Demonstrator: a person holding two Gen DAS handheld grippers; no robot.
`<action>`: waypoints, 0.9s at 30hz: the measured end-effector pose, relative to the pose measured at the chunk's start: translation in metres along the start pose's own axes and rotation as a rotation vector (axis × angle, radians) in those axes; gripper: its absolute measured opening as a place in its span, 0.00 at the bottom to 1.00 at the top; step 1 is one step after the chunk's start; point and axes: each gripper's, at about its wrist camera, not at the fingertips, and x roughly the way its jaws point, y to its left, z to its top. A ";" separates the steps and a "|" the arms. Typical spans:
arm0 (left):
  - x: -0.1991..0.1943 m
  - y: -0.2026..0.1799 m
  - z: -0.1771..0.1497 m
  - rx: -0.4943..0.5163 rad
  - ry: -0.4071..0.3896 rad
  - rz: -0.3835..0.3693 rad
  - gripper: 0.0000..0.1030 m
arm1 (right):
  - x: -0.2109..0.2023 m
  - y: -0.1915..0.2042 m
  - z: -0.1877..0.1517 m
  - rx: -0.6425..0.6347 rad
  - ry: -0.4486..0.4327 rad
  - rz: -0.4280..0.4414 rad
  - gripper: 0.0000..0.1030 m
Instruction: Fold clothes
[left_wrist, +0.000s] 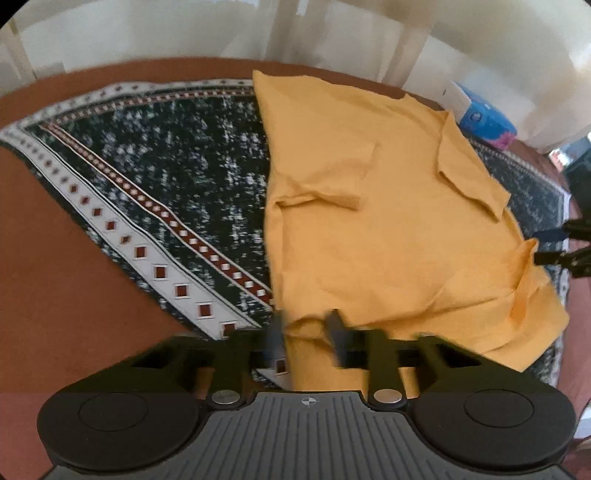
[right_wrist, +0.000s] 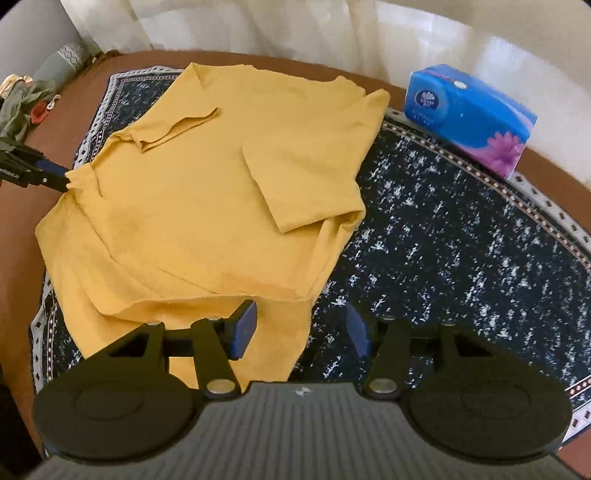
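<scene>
The brown surface (left_wrist: 55, 258) carries a dark speckled mat (right_wrist: 461, 240) with a white and red diamond border. It looks like a flat woven cover that gives the clothes a clean, even bed.

The yellow shirt (right_wrist: 221, 203) lies spread on the mat, covering the side nearer the left gripper and reaching the mat's far edge. It is soft, matte knit that creases easily. Both short sleeves are turned inward onto the body, the left sleeve (right_wrist: 177, 125) and the right sleeve (right_wrist: 295, 184), so the outline is narrowed to a rough oblong. We judge this a fold partly made, with the length yet to be halved. The near end lies in loose, overlapping layers.

A glossy blue tissue box (right_wrist: 469, 118) stands at the mat's far right edge, well clear of the shirt. A crumpled greenish heap of clothes (right_wrist: 22, 107) waits off the mat at the surface's far left.

The left gripper (left_wrist: 306, 326) pinches a bunched tuck of the shirt's side edge, which is puckered there. The right gripper (right_wrist: 301, 326) hangs with its blue pads spread wide over the shirt's near corner, holding nothing, probably lined up to take that corner.
</scene>
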 end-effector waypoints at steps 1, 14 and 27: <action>0.000 0.001 0.002 -0.010 0.001 -0.003 0.04 | 0.002 -0.001 0.001 0.001 0.006 0.009 0.56; 0.005 0.028 0.032 -0.211 0.000 -0.001 0.04 | -0.005 -0.057 -0.002 0.390 -0.142 0.173 0.05; -0.032 0.048 0.034 -0.319 -0.112 -0.002 0.65 | -0.007 -0.055 -0.012 0.424 -0.130 0.106 0.29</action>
